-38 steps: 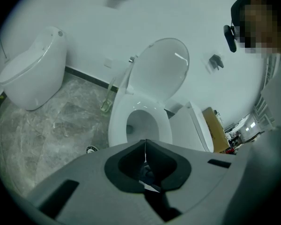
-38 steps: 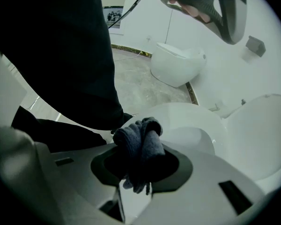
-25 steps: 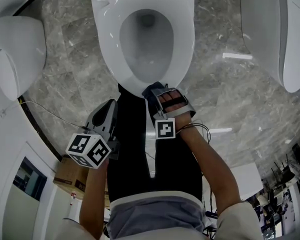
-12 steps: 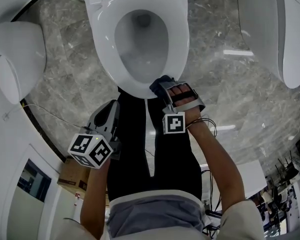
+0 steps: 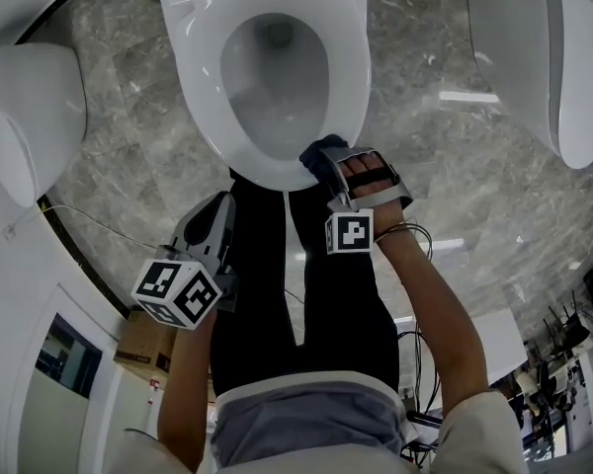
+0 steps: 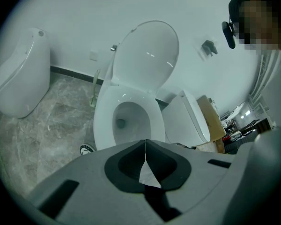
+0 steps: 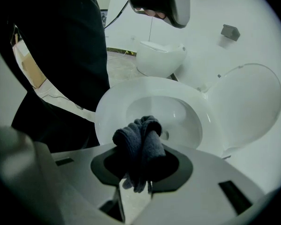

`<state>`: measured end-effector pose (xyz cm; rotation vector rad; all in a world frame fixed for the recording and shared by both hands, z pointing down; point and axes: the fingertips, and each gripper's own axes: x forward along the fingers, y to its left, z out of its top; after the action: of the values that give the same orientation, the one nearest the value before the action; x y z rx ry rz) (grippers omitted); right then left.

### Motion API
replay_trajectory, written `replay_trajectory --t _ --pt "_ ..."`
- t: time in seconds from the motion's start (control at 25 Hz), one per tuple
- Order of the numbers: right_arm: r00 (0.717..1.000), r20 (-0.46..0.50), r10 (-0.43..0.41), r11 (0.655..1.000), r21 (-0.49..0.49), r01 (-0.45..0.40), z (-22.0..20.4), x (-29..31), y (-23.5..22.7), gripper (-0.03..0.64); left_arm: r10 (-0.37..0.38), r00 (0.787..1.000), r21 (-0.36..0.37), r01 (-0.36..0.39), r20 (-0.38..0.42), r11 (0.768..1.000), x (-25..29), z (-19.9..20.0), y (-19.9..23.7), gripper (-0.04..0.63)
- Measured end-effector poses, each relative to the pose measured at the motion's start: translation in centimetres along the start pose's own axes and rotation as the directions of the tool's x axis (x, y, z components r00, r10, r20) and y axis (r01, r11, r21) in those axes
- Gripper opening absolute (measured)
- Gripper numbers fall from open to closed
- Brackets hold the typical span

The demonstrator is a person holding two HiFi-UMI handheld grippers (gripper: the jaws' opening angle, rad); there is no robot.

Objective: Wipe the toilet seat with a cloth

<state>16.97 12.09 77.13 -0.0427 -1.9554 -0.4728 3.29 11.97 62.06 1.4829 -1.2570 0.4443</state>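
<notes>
While right tool (image 7: pixel 139 176) grips cloth (image 7: pixel 141 142), over seat (image 7: pixel 106 110)

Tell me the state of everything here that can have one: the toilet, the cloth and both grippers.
Toilet lid: raised.
Toilet seat: lowered.
Cloth: bunched, at the seat's front edge.
Right gripper: shut on the cloth.
Left gripper: shut, empty.

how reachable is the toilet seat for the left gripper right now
Probably yes: the left gripper, shut and empty, points at the toilet seat with nothing between. The right gripper and its cloth occupy only the front rim.
</notes>
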Motion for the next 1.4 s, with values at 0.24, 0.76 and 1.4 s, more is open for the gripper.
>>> replay_trajectory --t 0.24,0.76,1.4 --pt "0.999 -0.035 -0.023 1.0 0.01 0.024 -1.9 0.2 -2.4 0.108 -0.002 1.0 -0.006 0.002 0.0 1.0 -0.1 0.0 0.5 0.011" --pt "0.996 -0.085 -0.017 0.946 0.32 0.043 -4.3 1.0 -7.1 0.109 -0.016 1.0 -0.028 0.015 -0.007 0.999 -0.6 -0.2 2.1 0.011" --pt "0.987 -0.158 0.02 0.627 0.771 0.11 -6.7 2.6 -12.6 0.112 -0.01 1.0 -0.057 0.012 0.021 0.998 -2.4 1.1 6.1 0.011"
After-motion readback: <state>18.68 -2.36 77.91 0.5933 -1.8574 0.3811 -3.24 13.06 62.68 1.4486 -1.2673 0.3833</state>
